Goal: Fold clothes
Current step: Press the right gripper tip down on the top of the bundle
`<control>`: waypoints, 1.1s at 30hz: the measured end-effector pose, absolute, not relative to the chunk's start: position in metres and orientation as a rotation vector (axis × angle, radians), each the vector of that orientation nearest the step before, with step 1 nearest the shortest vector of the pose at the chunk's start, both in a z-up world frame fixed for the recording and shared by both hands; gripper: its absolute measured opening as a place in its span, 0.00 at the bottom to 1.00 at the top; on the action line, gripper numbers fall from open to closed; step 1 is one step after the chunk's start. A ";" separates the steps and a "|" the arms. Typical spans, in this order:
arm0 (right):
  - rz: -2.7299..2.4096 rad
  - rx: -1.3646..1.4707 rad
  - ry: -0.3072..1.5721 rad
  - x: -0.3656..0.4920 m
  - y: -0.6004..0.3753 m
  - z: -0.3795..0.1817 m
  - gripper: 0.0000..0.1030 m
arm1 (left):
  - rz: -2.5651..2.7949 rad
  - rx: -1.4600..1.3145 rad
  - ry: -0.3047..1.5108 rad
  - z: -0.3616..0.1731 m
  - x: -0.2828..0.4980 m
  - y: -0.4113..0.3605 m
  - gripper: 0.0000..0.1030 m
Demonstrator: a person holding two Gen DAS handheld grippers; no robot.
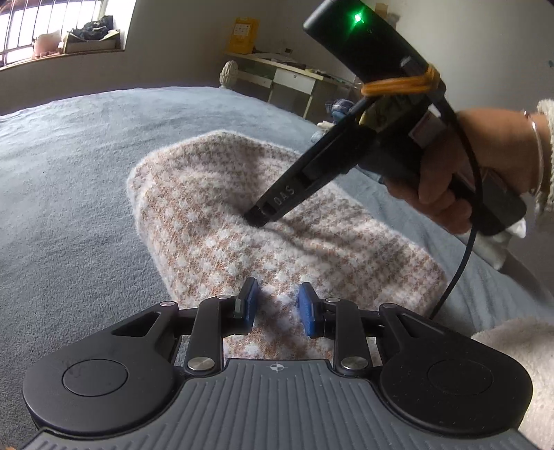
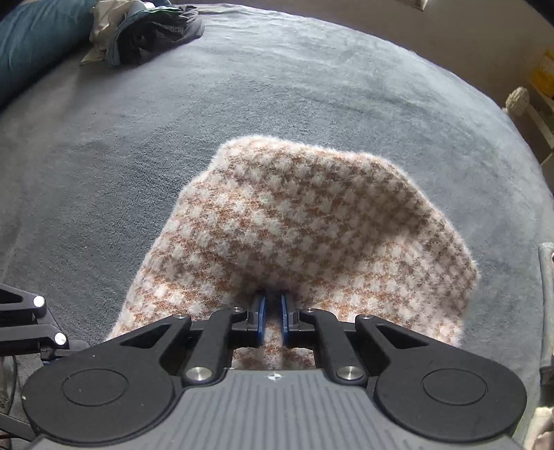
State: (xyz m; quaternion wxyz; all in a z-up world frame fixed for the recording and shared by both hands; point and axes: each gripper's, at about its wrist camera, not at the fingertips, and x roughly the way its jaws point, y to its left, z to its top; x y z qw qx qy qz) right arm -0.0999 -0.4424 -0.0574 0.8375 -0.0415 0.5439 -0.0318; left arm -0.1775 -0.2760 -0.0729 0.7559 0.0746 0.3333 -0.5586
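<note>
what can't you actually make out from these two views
- Left wrist view: the near end of the checked garment is hidden behind the left gripper.
- Right wrist view: whether the right gripper pinches fabric; its nearly shut pads hide the fold.
- Right wrist view: the dark clothes pile is too small to identify.

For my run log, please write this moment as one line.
right gripper: shut, pressing fuzzy brown-and-white checked garment | left gripper: open above it | grey bedspread

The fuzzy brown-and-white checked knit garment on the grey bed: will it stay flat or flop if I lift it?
The fuzzy brown-and-white checked knit garment probably flops: it dimples and creases around the right gripper. Its fluffy pile suggests it's light, and likely clings to the grey plush bed cover rather than sliding.
</note>
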 end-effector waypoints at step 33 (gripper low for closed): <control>-0.016 -0.073 1.073 -0.048 -0.418 -0.002 0.07 | -1.222 0.068 0.772 -0.078 -0.169 -0.273 0.27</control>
